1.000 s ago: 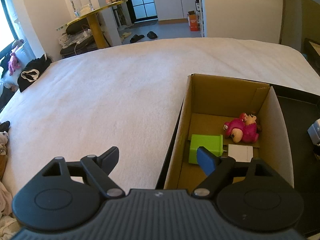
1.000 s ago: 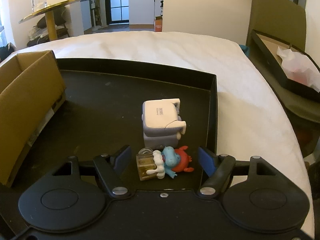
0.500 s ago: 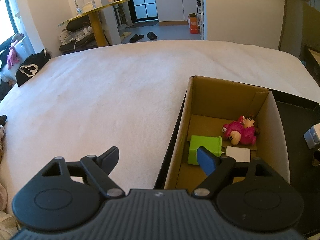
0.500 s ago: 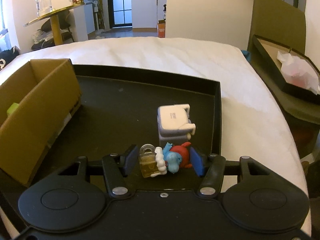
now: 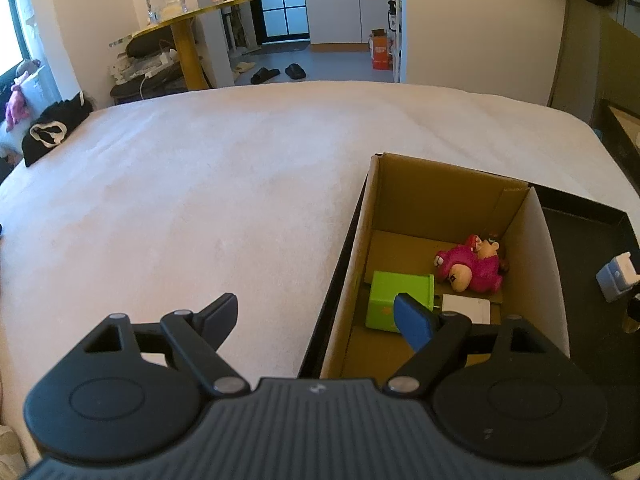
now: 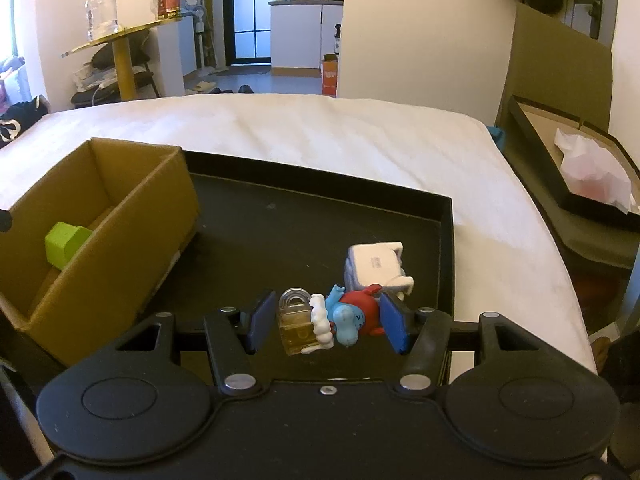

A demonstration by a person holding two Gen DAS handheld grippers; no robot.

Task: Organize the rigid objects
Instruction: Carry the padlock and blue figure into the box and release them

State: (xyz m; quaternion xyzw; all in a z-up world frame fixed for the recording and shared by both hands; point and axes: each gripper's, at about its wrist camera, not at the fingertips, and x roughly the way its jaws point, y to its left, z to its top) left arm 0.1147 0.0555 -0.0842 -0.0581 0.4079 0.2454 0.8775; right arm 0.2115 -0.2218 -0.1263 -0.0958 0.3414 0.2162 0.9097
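Note:
My right gripper (image 6: 326,320) is shut on a small toy (image 6: 340,316), a blue and red figure joined to a clear yellow padlock, held just above the black tray (image 6: 300,220). A white and grey block (image 6: 374,264) stands on the tray right behind the toy. To the left, the open cardboard box (image 6: 120,220) holds a green block (image 5: 388,292), a pink plush figure (image 5: 472,268) and a white card (image 5: 466,306). Open and with nothing in it, my left gripper (image 5: 316,308) hovers over the box's left wall (image 5: 348,280), one finger above the bed, the other above the box.
Box and tray lie on a white bed (image 5: 200,200). A black garment (image 5: 52,128) lies at the bed's far left edge. A dark flat case with tissue paper (image 6: 580,168) stands off the bed's right side. A yellow round table (image 5: 188,16) stands beyond the bed.
My right gripper closed on the toy and lifted it off the tray, away from the white and grey block. The left gripper tilted slightly but stayed where it was.

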